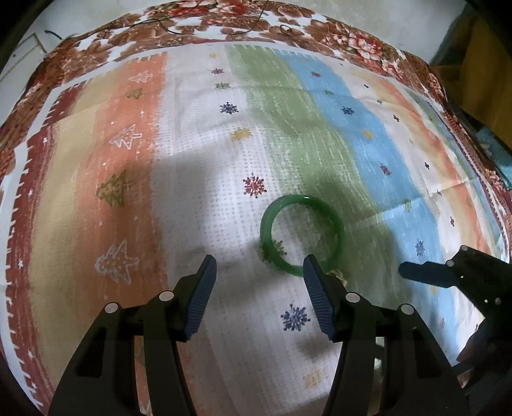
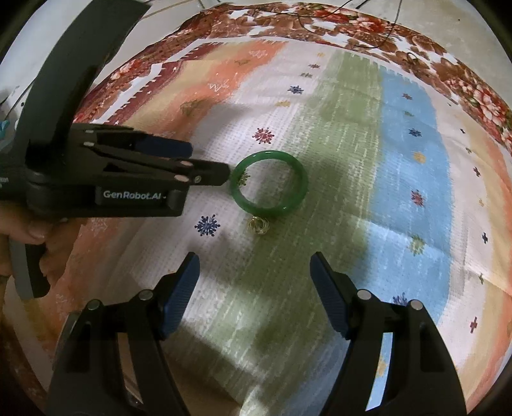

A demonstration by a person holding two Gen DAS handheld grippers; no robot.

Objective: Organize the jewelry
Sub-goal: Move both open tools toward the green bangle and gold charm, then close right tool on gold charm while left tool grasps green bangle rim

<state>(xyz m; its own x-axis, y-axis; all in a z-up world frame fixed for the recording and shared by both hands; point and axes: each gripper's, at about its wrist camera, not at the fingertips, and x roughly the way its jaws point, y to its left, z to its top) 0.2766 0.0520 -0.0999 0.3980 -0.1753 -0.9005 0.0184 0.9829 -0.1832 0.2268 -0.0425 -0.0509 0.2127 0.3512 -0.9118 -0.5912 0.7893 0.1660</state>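
A green bangle (image 1: 266,225) (image 2: 268,155) lies flat on a striped cloth (image 1: 198,153) (image 2: 352,134). A small gold ornament (image 2: 258,225) (image 1: 339,276) rests just beside the bangle's near rim. My left gripper (image 1: 259,257) (image 2: 209,160) is open and angled down. Its right fingertip (image 1: 309,260) is at the bangle's near rim, and the bangle is not between the jaws. My right gripper (image 2: 253,256) hovers short of the ornament with its jaws opening and nothing between them. One of its fingers (image 1: 422,275) shows at the right of the left wrist view.
The striped cloth lies over a red-brown floral sheet (image 1: 352,38) (image 2: 416,35). A thin black cord (image 1: 166,25) (image 2: 388,28) runs along the far edge. A person's hand (image 2: 28,230) grips the left gripper's handle. Dark clutter lies beyond the right edge (image 1: 480,80).
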